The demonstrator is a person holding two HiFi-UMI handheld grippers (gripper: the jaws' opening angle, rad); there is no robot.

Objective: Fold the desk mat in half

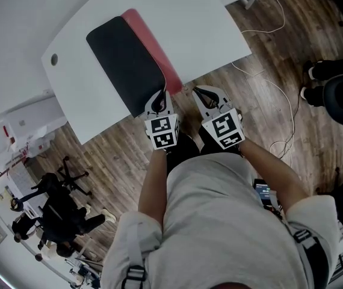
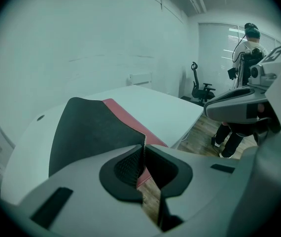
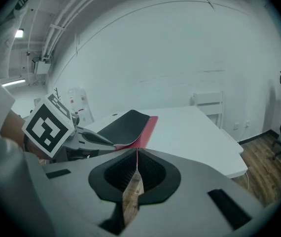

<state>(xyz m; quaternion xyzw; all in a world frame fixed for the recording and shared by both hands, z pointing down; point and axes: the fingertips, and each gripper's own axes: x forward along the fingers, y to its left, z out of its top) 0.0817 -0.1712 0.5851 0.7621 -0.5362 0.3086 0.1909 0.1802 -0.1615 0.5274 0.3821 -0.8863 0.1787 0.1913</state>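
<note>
So, one desk mat (image 1: 126, 62) on one white table (image 1: 177, 17), lying slantwise toward the near edge. It's mostly doubled over already: the black underside faces up across most of it, and a strip of the red top side runs along its right edge. The left gripper (image 1: 161, 96) is at the mat's near corner at the table edge, and in the left gripper view its jaws are clamped right on the mat, with the black layer coming in between the pads and a bit of red peeking out under them. That corner sits lifted a little off the table. The right gripper (image 1: 200, 93) is just beside it, off the mat's near red corner and over the table edge. In the right gripper view its jaws are pressed together at the tips, with wood floor showing through the slot lower down. There's a thin reddish line in the seam, but I honestly can't say it's the mat, and from the head view the gripper looks clear of it. Other counts: one small round hole in the tabletop (image 1: 54, 59), one white cable (image 1: 280, 95) snaking across the floor, one office chair (image 2: 202, 89) by the far wall and one person (image 2: 251, 43) standing near the window.
</note>
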